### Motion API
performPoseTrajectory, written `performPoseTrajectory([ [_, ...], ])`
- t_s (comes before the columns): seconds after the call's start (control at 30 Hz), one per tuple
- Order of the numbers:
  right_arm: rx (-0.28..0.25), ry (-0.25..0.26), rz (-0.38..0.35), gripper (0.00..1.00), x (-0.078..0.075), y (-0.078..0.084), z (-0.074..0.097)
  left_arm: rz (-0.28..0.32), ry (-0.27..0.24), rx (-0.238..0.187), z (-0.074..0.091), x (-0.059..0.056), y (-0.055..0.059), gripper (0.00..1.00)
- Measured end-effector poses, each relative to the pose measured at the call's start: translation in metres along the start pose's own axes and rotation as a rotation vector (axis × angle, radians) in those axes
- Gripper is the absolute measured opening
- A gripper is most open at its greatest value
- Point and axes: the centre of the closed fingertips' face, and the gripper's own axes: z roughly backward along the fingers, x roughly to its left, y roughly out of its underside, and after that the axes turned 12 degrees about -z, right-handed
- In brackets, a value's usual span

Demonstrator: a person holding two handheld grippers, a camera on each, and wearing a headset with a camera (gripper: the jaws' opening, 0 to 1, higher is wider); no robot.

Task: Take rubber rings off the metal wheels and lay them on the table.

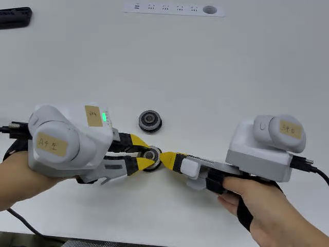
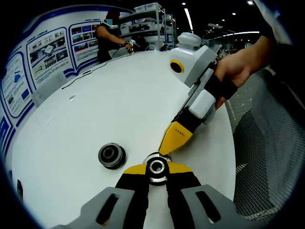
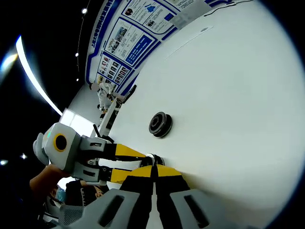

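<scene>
While your left gripper (image 1: 145,153) clamps the metal wheel (image 2: 157,167) and your shut right gripper (image 1: 166,158) nips its rubber ring (image 1: 158,153), pull away from the wheel.

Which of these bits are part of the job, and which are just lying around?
Part of the job: clamped wheel, left tool gripping it, right tool at its rim, second wheel waiting on the table.
Lying about: white power strip, black object at the far edge.
</scene>
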Motion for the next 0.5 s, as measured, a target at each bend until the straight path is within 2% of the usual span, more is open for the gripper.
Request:
performPoseTrajectory([
  [0.17,0.002,0.012,0.058,0.01,0.0029,-0.0001,0.0003,0.0,-0.001,0.001,0.0001,0.0,-0.0001,0.13],
  [0.5,0.006,0.011,0.048,0.01,0.0043,0.0002,0.0003,0.001,-0.002,-0.002,0.0002,0.0002,0.0002,0.13],
])
